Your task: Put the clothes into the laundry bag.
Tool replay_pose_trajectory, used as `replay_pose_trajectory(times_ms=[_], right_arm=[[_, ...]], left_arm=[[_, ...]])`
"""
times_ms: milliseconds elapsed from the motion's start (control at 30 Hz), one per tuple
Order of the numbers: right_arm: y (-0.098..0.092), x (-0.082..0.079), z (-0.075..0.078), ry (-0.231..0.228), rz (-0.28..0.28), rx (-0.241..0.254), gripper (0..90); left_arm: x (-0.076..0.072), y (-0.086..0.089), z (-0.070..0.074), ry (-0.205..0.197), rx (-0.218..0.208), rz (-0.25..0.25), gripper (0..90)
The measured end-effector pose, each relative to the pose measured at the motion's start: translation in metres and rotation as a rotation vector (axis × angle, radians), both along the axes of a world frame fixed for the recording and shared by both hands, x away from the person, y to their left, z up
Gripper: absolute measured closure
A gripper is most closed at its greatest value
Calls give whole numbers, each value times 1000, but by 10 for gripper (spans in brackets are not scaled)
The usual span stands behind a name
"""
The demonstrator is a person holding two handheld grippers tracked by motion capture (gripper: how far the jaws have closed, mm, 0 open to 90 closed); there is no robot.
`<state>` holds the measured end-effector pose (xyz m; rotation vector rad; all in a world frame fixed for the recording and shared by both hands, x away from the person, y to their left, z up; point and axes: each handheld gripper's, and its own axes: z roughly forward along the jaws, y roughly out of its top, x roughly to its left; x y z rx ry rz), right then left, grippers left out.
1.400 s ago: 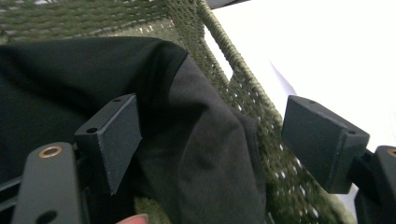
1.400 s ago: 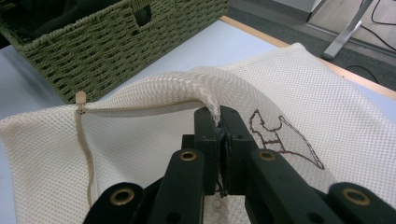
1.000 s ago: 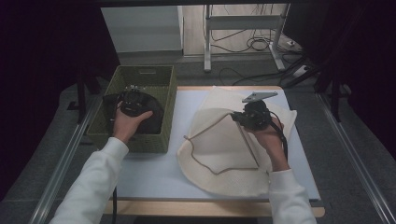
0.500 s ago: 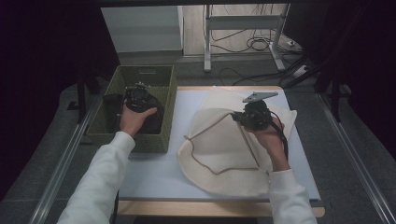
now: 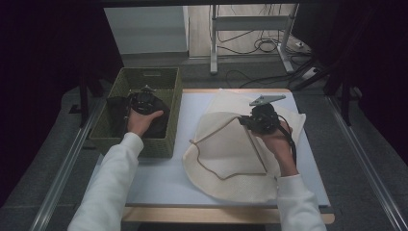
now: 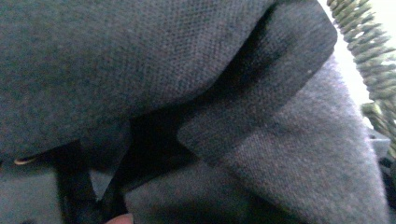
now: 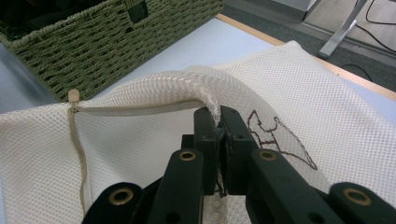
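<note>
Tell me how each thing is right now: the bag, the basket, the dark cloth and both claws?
Mesh bag: unzipped, top edge lifted.
Basket: upright, dark cloth inside.
Dark cloth: crumpled in the basket.
Right claw: shut on the bag's edge.
Left claw: down in the basket, jaws hidden.

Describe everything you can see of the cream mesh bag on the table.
The mesh bag is cream netting, rounded in outline, lying mostly flat on the pale blue table, to the right of the green wicker basket. A zipper runs along its open mouth, with the pull at one end. A thin brown line drawing marks its netting. The right claw is shut on the top layer's edge and lifts it into an arch, holding the mouth open. Its far edge reaches toward the table's back.
</note>
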<state>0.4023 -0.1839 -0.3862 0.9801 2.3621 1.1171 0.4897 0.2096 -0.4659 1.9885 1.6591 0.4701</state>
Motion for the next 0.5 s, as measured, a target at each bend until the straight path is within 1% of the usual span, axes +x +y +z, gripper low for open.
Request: replay_pose_trajectory(times_ms=[100, 133, 167, 200, 300, 333, 400, 433, 467, 500], right_arm=[[0, 0, 0, 0, -1, -1, 861], [0, 0, 0, 0, -1, -1, 861], [0, 0, 0, 0, -1, -1, 861], [1, -1, 0, -1, -1, -3, 860], [1, -1, -1, -2, -1, -6, 860], [1, -1, -1, -2, 0, -7, 860], [1, -1, 0, -3, 0, -7, 860], [1, -1, 0, -3, 0, -7, 860], [0, -1, 0, -4, -1, -3, 860], [0, -1, 0, -3, -2, -3, 860]], left_arm=[[2, -3, -5, 10, 37, -1, 147], [3, -3, -6, 19, 39, -5, 162], [3, -3, -6, 19, 39, -5, 186], [5, -2, -7, 49, 40, -13, 215], [7, 0, -7, 55, 51, -17, 273], [9, 2, -8, 52, 58, -26, 293], [10, 3, -7, 48, 63, -28, 328], [10, 3, -7, 48, 63, -28, 358], [11, 4, -8, 53, 58, -38, 422], [11, 5, -7, 62, 56, -43, 511]])
